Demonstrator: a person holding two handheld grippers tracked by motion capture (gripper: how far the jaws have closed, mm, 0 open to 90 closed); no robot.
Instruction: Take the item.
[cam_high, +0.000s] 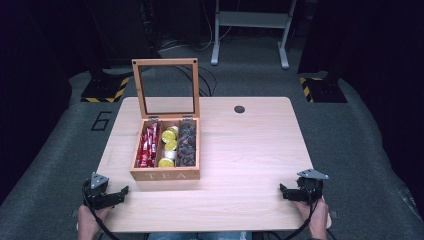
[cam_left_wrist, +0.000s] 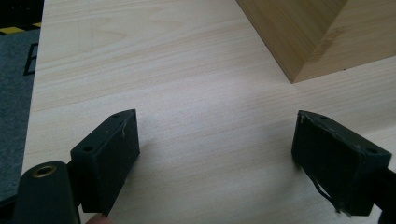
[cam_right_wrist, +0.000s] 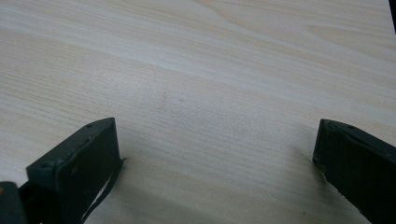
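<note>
A wooden tea box (cam_high: 165, 174) marked TEA stands left of the table's middle, its glass-paned lid (cam_high: 165, 87) raised upright. Inside lie red packets (cam_high: 148, 146) at left, yellow capsules (cam_high: 169, 146) in the middle and dark capsules (cam_high: 187, 144) at right. My left gripper (cam_high: 121, 193) rests at the near left edge, open, nothing between its jaws; the box's near corner (cam_left_wrist: 299, 46) rises just ahead of it in the left gripper view (cam_left_wrist: 215, 154). My right gripper (cam_high: 284, 191) sits at the near right edge, open over bare wood (cam_right_wrist: 215, 154).
The light wooden table (cam_high: 250, 150) has a round cable hole (cam_high: 239, 109) at the back. Grey carpet surrounds it, with yellow-black striped stand bases (cam_high: 106, 90) at back left and right, and a white frame (cam_high: 250, 30) behind.
</note>
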